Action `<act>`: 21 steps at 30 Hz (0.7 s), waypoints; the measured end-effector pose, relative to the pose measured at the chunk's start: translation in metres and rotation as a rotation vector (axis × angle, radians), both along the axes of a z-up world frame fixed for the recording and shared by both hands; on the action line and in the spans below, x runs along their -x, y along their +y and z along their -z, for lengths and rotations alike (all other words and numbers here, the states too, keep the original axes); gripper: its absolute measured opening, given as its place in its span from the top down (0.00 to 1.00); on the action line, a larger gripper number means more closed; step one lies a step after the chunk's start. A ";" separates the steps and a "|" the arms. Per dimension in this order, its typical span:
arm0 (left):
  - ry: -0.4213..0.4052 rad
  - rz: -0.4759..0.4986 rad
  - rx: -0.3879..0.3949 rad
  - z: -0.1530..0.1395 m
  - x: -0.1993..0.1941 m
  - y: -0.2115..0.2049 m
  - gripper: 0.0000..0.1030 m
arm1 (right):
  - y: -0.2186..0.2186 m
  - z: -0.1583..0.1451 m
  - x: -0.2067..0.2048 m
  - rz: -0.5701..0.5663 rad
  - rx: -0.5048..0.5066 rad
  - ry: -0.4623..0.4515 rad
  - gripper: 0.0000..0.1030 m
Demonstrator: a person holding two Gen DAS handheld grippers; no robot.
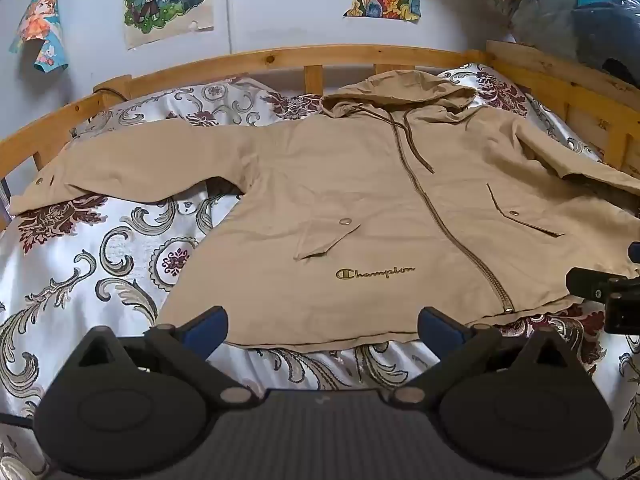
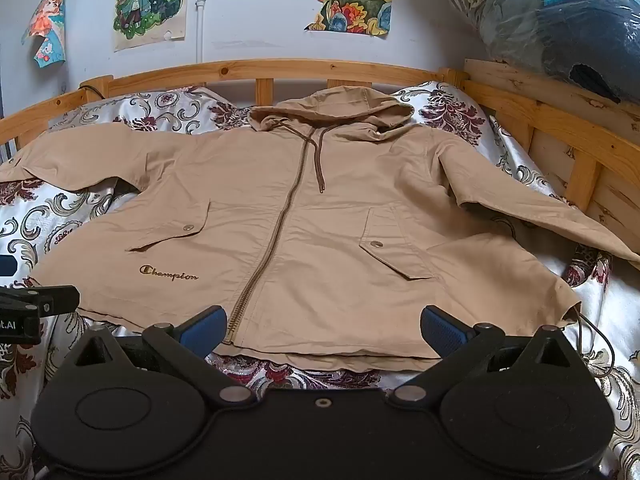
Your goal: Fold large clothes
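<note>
My left claw [image 1: 322,330]: spread wide, holding nothing, its blue pads [image 1: 206,330] poised just short of the jacket's bottom hem, on the logo side
My right claw [image 2: 324,330]: also spread wide and holding nothing, at the hem near the foot of the zipper; from the left wrist view its black body shows at the right edge
Jacket [image 2: 320,220]: tan hooded Champion jacket, lying flat and front-up on the bed, zipped shut, hem toward me, hood toward the far rail
Sleeves: both stretched outward, my left one [image 1: 132,168] reaching to the bed's edge, my right one [image 2: 532,212] running along the side rail
Pockets: two flap pockets with snap buttons, one on each side of the zipper [image 2: 280,236]
Drawcord [image 2: 318,152]: brown, hanging from the hood down over the chest
Bedspread [image 1: 100,264]: shiny white with grey scrolls and maroon flowers, under the jacket
Bed frame [image 2: 280,68]: pale wooden rails behind and to my right
Wall: cartoon posters [image 2: 150,0] above the bed
</note>
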State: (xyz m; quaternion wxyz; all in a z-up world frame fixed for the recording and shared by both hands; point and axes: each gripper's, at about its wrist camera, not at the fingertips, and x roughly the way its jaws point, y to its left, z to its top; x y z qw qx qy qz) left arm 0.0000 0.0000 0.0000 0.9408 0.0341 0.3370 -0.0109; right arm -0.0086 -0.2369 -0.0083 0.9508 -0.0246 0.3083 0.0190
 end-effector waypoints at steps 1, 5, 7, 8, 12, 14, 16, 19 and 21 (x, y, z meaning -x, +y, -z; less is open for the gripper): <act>0.000 0.001 -0.001 0.000 0.000 0.000 0.00 | 0.000 0.000 0.000 0.000 0.000 0.000 0.01; 0.003 0.000 0.000 0.000 -0.001 0.000 0.00 | 0.000 0.000 0.000 0.000 -0.001 0.000 0.01; 0.004 0.000 0.002 0.000 -0.001 0.000 0.00 | 0.000 0.000 0.000 0.000 -0.001 -0.001 0.01; 0.005 0.000 0.003 0.000 -0.001 0.000 0.00 | 0.000 0.000 0.000 0.000 -0.001 -0.001 0.01; -0.001 0.001 0.000 0.000 0.001 0.000 0.00 | 0.000 0.000 0.000 0.000 0.000 0.001 0.01; 0.001 0.001 0.001 0.000 0.000 0.000 0.00 | 0.000 0.000 0.000 0.001 0.000 0.001 0.01; 0.001 0.001 0.002 0.000 0.000 0.000 0.00 | 0.000 0.000 0.000 0.001 0.001 0.002 0.01; 0.002 0.001 0.001 0.000 0.000 0.000 0.00 | 0.000 0.001 0.000 0.000 0.000 0.002 0.01; 0.001 0.000 -0.001 0.000 0.000 0.000 0.00 | 0.000 0.001 -0.001 0.000 0.001 0.003 0.01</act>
